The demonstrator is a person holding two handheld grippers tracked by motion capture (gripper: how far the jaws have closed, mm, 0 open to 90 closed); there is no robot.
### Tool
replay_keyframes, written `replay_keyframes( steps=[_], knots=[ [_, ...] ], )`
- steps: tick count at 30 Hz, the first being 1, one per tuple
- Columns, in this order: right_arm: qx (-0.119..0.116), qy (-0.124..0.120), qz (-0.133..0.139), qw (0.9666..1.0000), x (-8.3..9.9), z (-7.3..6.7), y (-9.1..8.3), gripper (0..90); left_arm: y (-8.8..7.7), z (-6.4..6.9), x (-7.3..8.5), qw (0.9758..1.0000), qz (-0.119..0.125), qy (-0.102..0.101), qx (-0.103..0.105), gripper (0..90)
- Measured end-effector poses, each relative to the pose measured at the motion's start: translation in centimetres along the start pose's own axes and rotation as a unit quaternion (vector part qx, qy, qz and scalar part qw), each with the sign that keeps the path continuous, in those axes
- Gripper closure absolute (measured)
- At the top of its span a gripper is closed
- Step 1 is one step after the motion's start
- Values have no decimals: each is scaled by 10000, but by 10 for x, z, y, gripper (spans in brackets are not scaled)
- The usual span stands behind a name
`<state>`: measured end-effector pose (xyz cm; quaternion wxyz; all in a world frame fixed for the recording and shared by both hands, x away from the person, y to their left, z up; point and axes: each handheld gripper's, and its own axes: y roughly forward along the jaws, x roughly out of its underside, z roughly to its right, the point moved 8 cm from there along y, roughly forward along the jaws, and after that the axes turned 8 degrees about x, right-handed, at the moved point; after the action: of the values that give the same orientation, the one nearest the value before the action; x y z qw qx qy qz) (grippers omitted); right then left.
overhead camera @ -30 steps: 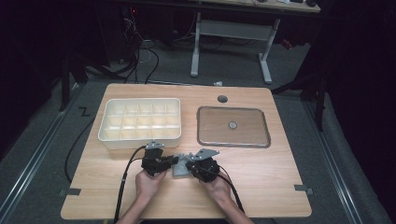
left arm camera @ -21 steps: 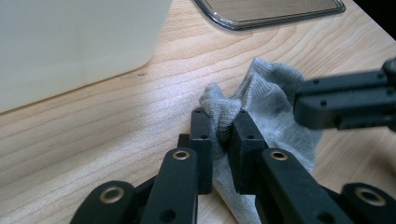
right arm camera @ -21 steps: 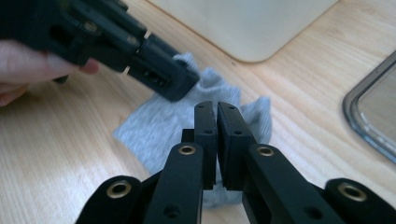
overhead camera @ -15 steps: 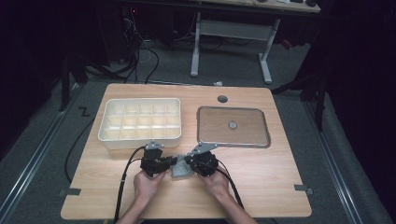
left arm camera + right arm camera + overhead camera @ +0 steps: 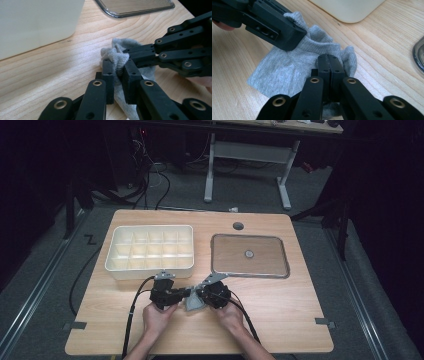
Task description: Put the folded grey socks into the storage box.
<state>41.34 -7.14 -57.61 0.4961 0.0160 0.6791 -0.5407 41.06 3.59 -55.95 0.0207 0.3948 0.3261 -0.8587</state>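
Observation:
A grey knit cloth (image 5: pixel 191 305) lies crumpled on the wooden table near its front edge, between the two grippers. My left gripper (image 5: pixel 118 68) is shut on a bunched fold of the cloth (image 5: pixel 116 56), which bulges out above the pads. My right gripper (image 5: pixel 330 62) comes from the opposite side, jaws pressed together on a thin edge of the cloth (image 5: pixel 287 67). In the high view the left gripper (image 5: pixel 182 294) and right gripper (image 5: pixel 200 295) point at each other, tips almost meeting. The person's hands hold both.
A white compartment box (image 5: pixel 150 265) stands just behind the grippers at the left. A shallow metal tray (image 5: pixel 285 265) with a small round piece in its middle lies at the right rear. Bare wood spreads to the right and along the front.
The right gripper has edged slightly toward the left one. The cloth stays between them on the table.

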Motion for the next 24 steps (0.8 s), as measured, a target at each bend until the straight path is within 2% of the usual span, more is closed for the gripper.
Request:
replay_keyframes(
  steps=[3, 10, 18, 22, 24],
  knots=[
    [0, -44, -40, 10000, -1, -1, 1, 900, -1, 1, -1, 10000, 44, -20, 37, 818],
    [-66, -231, -102, 9997, -6, -8, 5, 900, -4, 6, -7, 9999, 62, 135, 33, 822],
    [-238, -348, -92, 9991, -6, -19, 4, 900, -3, 13, -14, 9991, 227, 272, 248, 835],
    [-275, -326, -55, 9991, -5, -20, 5, 900, 5, 8, -12, 9990, 239, 240, 275, 836],
    [-302, -318, -43, 9990, -5, -20, 5, 900, 8, 4, -13, 9993, 226, 226, 181, 836]
  ],
)
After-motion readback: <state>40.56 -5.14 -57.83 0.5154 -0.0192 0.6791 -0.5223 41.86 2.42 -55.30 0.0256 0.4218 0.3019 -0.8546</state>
